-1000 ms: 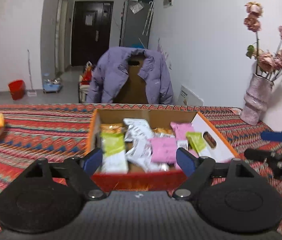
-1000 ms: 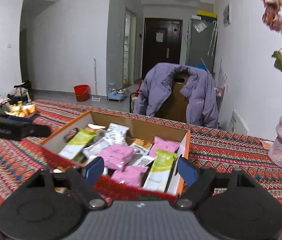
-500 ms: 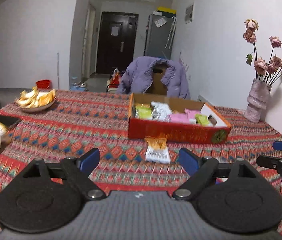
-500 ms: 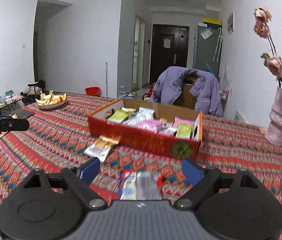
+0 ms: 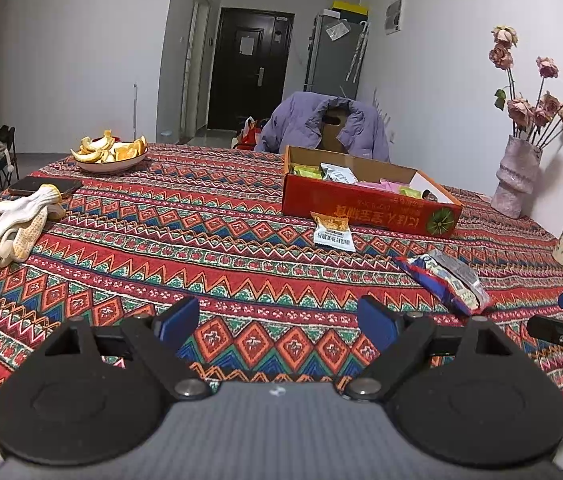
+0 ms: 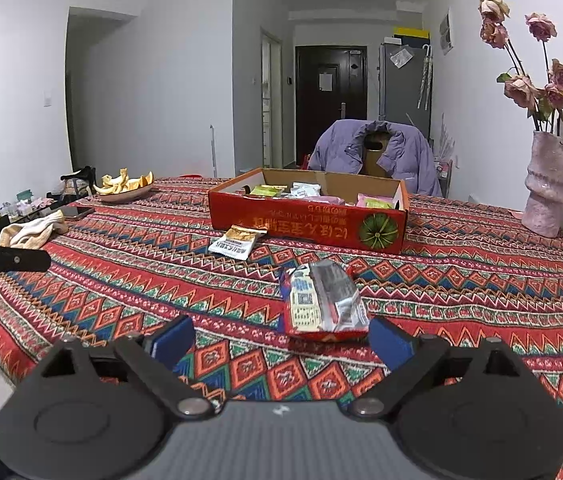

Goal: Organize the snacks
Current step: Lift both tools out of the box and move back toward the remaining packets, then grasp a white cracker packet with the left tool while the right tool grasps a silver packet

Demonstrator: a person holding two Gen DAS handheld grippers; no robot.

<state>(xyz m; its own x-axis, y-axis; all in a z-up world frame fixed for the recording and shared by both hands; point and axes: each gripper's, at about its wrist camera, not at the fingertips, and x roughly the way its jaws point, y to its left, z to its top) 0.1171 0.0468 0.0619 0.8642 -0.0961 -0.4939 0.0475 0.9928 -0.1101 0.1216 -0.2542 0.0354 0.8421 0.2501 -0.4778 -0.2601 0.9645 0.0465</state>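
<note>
Looking across a patterned tablecloth point(image 5: 201, 248), we hold the left gripper point(image 5: 277, 322) and right gripper point(image 6: 279, 338) wide and empty, the right's jaws just opening; a red snack packet point(image 6: 321, 300) lies near the right gripper, an orange-and-white packet point(image 6: 237, 242) beside the red snack box point(image 6: 309, 226).

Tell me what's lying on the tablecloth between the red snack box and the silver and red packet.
Just bare tablecloth between the red box and silver packet, clearest in the right wrist view.

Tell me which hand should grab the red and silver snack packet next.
Right. The packet lies directly ahead of the open right tool; from the open left tool it sits well off to the side.
</note>
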